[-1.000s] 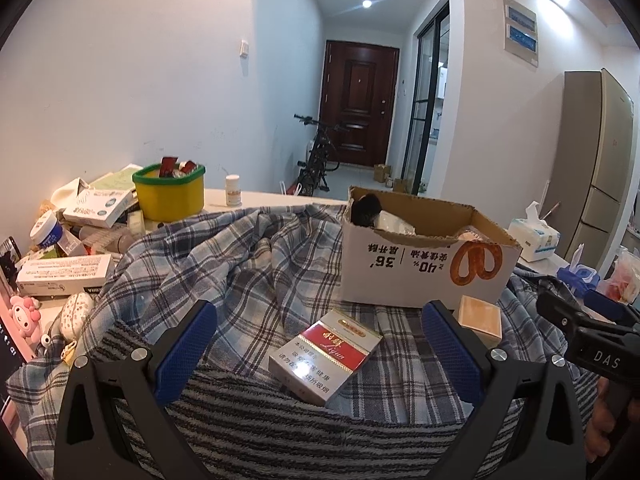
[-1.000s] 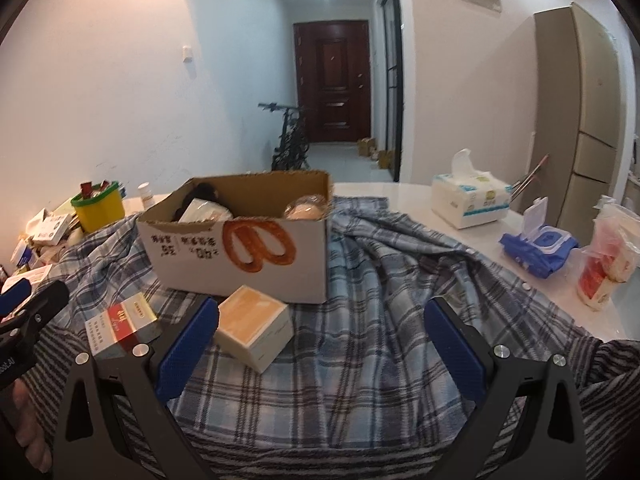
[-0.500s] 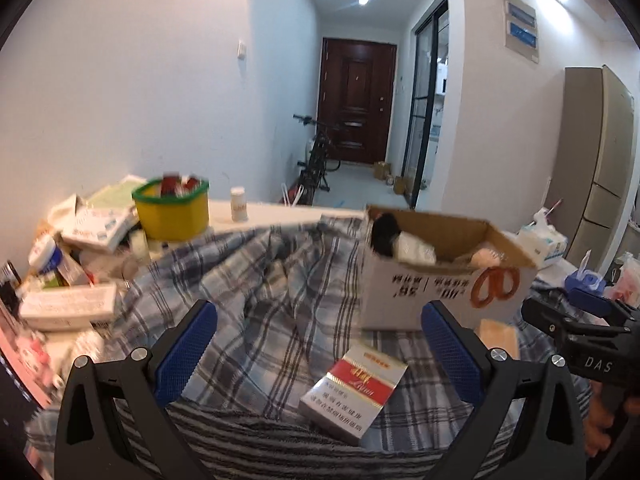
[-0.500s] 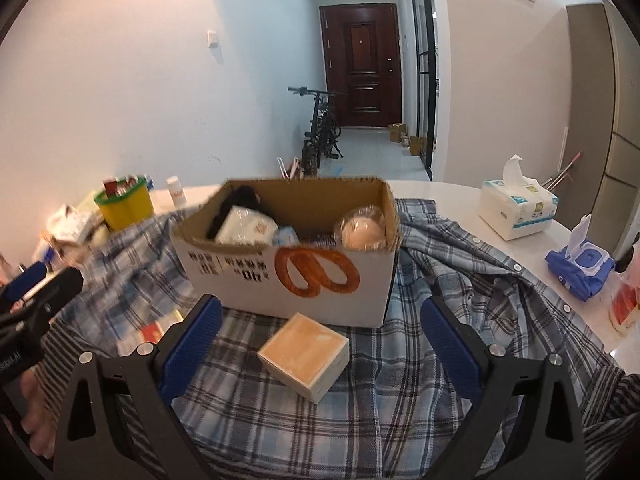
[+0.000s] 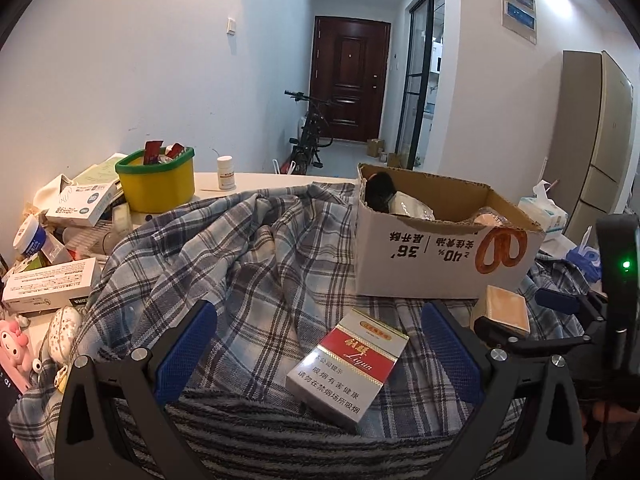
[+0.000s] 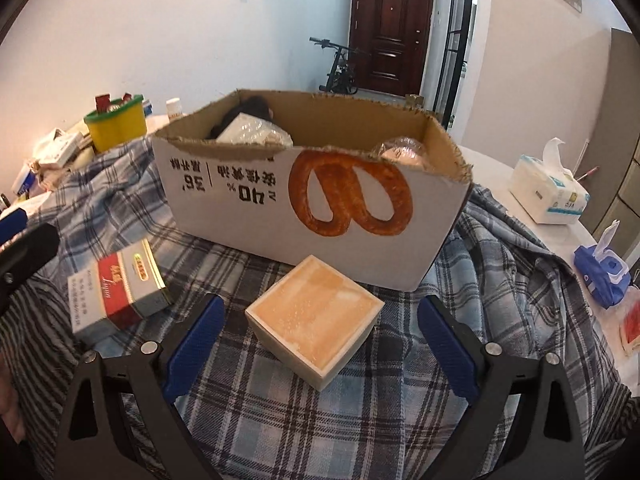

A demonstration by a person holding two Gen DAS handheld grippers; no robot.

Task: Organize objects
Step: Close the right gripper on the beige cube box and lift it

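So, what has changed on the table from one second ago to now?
The right gripper came down toward the small beige box; its jaws have just been closing slightly, open on both sides of the box without touching it. The left gripper eased toward the cigarette pack, open. Both items and the cardboard box stayed on the plaid shirt.

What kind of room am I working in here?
Most likely a lived-in flat, at a table by the entrance hall: a dark front door with a bicycle parked before it, a tall fridge, and household clutter around the cardboard box.
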